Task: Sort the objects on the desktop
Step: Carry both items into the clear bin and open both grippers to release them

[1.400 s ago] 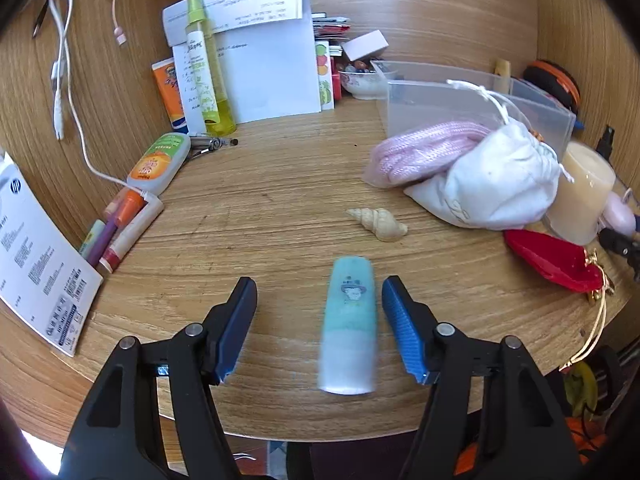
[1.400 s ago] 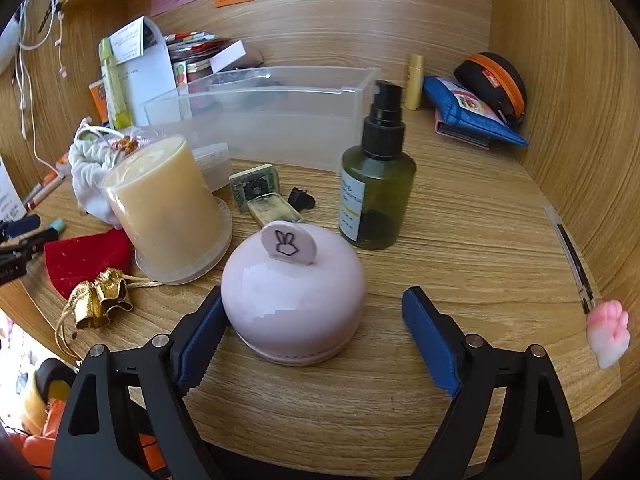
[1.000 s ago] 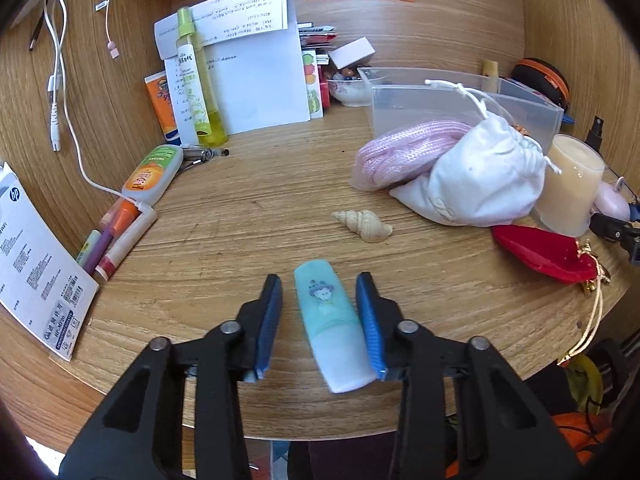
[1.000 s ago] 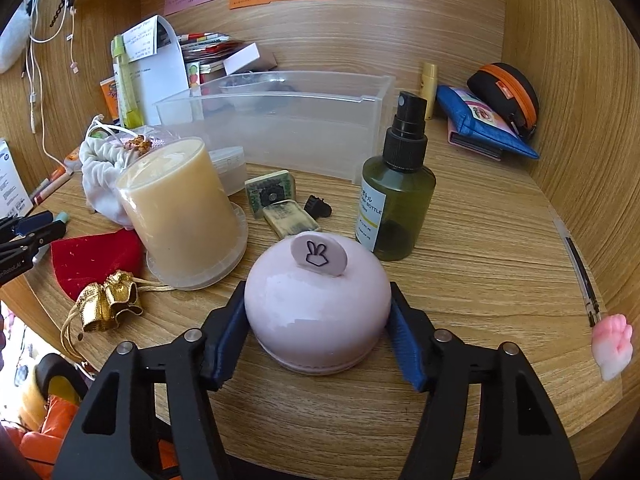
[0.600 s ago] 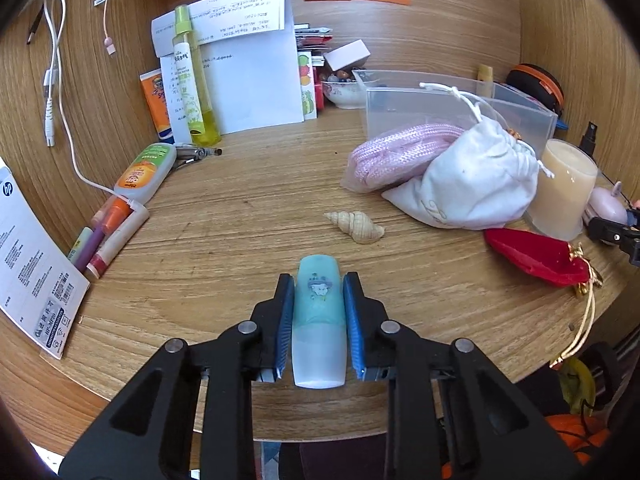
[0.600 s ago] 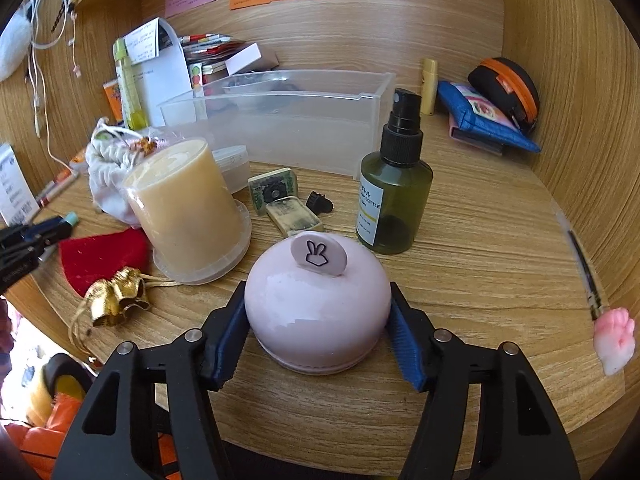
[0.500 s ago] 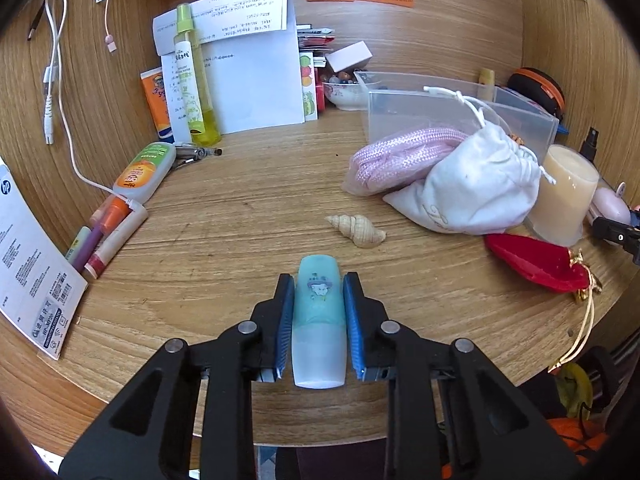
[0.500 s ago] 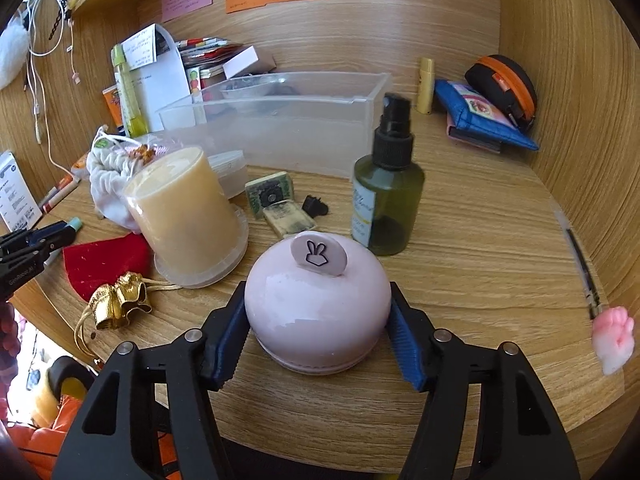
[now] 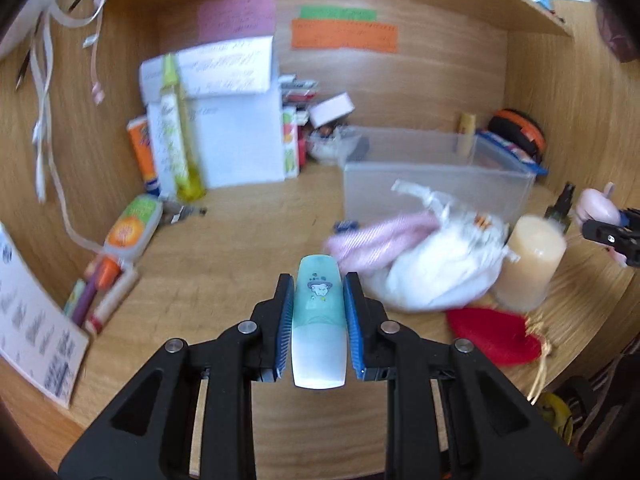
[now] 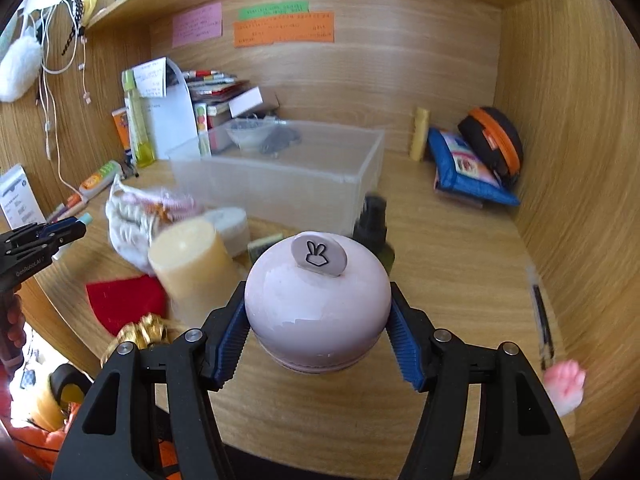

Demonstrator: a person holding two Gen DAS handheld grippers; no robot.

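Teal tube (image 9: 319, 320), light and slick, sits clamped at mid-body in your left gripper (image 9: 319, 322). Your right gripper (image 10: 318, 328) pinches the smooth pink dome (image 10: 317, 308) low at its widest girth; keep both level.

I see a teal-and-white tube (image 9: 319, 320) with a little cartoon face on it, between blue pads (image 9: 284, 320). My other blue pads (image 10: 405, 350) hold a pale pink round jar (image 10: 318, 304) with a black bunny-hand drawing on its grey tag. The candle (image 10: 192, 266) is creamy yellow, the pouch (image 10: 126, 304) red, the sticky notes (image 10: 284, 28) orange, green and pink.
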